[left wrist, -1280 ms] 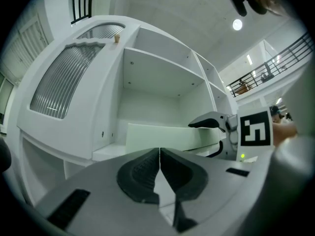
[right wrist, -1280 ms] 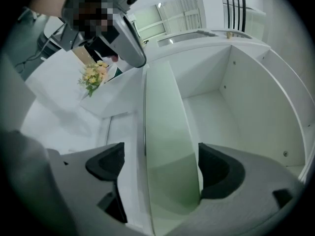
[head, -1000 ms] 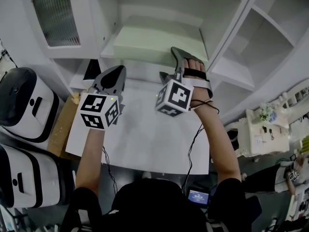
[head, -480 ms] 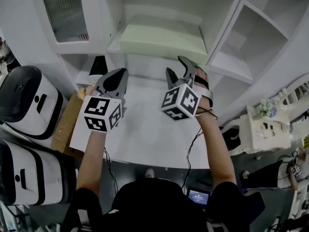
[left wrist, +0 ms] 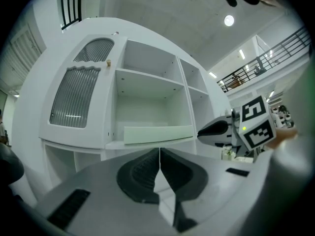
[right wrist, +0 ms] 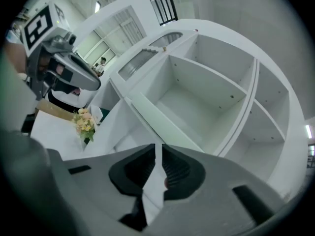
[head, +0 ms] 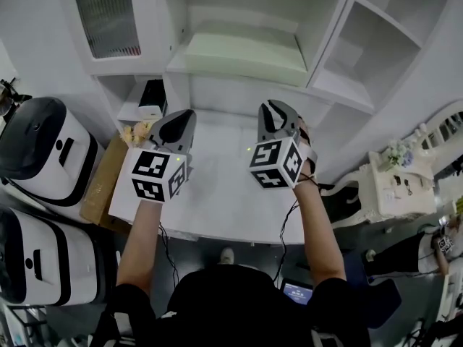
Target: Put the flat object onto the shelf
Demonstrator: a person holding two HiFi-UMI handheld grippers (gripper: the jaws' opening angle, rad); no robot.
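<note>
Green board [head: 239, 55] flat on shelf [head: 246, 2]; looks stiff, light, smooth, so pinch front edge. Left hand-held gripper [head: 183, 116] clenched, empty; right hand-held gripper [head: 278, 108] just closed, empty.

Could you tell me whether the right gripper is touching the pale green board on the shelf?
Apart. The head view shows the right gripper over the table, clearly short of the board; its jaws have just been closing on nothing.
</note>
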